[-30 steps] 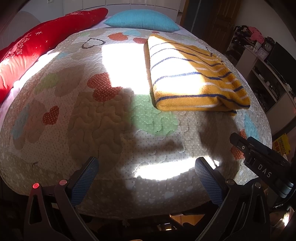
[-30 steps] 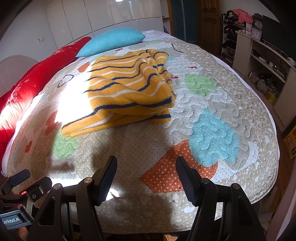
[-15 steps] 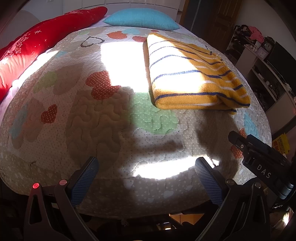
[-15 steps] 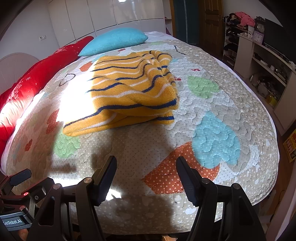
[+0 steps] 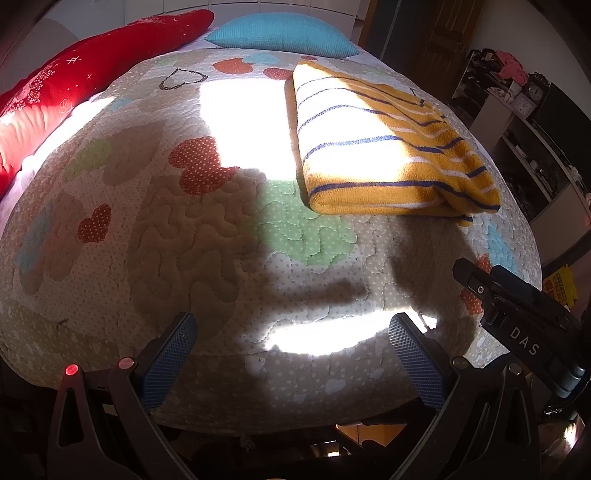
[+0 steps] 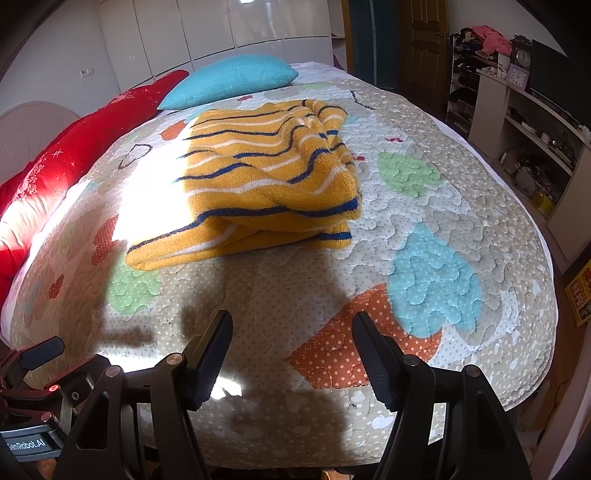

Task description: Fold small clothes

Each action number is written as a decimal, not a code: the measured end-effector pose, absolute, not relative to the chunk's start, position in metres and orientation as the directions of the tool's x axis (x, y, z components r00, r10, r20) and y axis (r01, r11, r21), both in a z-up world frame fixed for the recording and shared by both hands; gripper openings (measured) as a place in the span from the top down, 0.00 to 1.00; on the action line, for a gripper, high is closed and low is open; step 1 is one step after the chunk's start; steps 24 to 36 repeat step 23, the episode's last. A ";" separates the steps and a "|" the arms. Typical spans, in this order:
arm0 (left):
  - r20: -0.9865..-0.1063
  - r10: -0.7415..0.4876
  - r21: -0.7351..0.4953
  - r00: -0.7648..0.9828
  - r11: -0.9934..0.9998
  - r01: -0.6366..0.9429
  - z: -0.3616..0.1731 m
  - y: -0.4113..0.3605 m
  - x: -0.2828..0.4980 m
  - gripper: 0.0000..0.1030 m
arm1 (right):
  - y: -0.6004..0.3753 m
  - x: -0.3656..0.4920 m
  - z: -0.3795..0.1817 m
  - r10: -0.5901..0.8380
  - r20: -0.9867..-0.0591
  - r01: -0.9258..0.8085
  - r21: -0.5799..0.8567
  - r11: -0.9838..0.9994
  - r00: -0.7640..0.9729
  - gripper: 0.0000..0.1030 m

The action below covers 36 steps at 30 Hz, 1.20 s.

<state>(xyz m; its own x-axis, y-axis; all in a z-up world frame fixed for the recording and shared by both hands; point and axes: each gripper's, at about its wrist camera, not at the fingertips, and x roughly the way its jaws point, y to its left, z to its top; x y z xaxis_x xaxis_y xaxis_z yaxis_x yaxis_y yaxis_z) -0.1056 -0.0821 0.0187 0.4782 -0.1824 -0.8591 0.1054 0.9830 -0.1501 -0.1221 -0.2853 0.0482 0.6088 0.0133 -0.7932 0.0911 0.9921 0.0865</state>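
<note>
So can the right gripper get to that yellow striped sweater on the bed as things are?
Probably yes. The right gripper is open, and only bare quilt lies between it and the folded sweater; nothing blocks its near edge.

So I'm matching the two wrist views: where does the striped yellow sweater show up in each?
Left wrist: the sweater lies folded in the upper right, on the quilt.
Right wrist: the sweater sits upper centre, slightly left.
Shared landmark: the blue pillow lies beyond it in both.
</note>
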 end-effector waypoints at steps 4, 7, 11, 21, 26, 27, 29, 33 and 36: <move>-0.853 -0.188 -0.155 0.487 0.982 0.107 0.023 -0.079 -0.100 0.00 | -0.279 -0.111 0.052 -0.003 -0.785 0.060 0.044 0.997 0.620 0.30; -0.829 -0.192 -0.149 0.525 0.981 0.124 0.035 -0.075 -0.087 0.00 | -0.276 -0.099 0.059 -0.010 -0.772 0.045 0.024 0.999 0.635 0.30; -0.796 -0.198 -0.147 0.572 0.980 0.136 0.046 -0.071 -0.068 0.00 | -0.274 -0.086 0.067 -0.005 -0.755 0.030 0.020 0.999 0.655 0.30; -0.815 -0.243 -0.180 0.526 0.969 0.168 0.030 -0.094 -0.040 0.00 | -0.271 -0.064 0.067 0.031 -0.755 0.002 0.042 0.999 0.655 0.29; -0.820 -0.250 -0.189 0.515 0.968 0.168 0.027 -0.093 -0.036 0.00 | -0.275 -0.062 0.066 0.035 -0.753 0.006 0.052 0.999 0.657 0.29; -0.820 -0.250 -0.189 0.515 0.968 0.168 0.027 -0.093 -0.036 0.00 | -0.275 -0.062 0.066 0.035 -0.753 0.006 0.052 0.999 0.657 0.29; -0.820 -0.250 -0.189 0.515 0.968 0.168 0.027 -0.093 -0.036 0.00 | -0.275 -0.062 0.066 0.035 -0.753 0.006 0.052 0.999 0.657 0.29; -0.820 -0.250 -0.189 0.515 0.968 0.168 0.027 -0.093 -0.036 0.00 | -0.275 -0.062 0.066 0.035 -0.753 0.006 0.052 0.999 0.657 0.29; -0.820 -0.250 -0.189 0.515 0.968 0.168 0.027 -0.093 -0.036 0.00 | -0.275 -0.062 0.066 0.035 -0.753 0.006 0.052 0.999 0.657 0.29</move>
